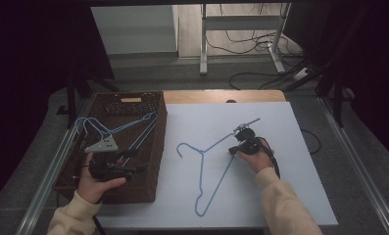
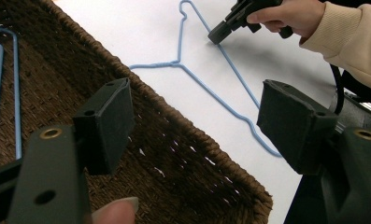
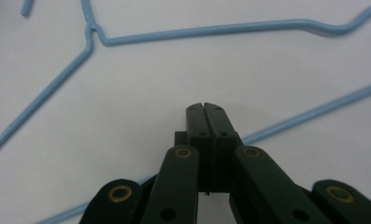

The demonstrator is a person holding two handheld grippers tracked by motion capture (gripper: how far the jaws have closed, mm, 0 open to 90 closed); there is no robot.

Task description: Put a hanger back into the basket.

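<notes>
High view: one blue hanger [image 1: 206,166] lies on the white table [image 1: 290,196], two more hangers [image 1: 128,129] in one brown basket [image 1: 155,161]. Right gripper [image 1: 232,151] is closed on that hanger's wire; left gripper [image 1: 133,169] gapes empty above the basket.

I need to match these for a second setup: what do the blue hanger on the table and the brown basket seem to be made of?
The hanger looks like thin metal wire with a smooth, pale blue coating: slim even rod, tight bends, twisted neck. The coating could be paint or plastic. The basket looks like dark brown woven wicker or rattan, matte, with a braided rim; natural or synthetic I cannot tell.
</notes>
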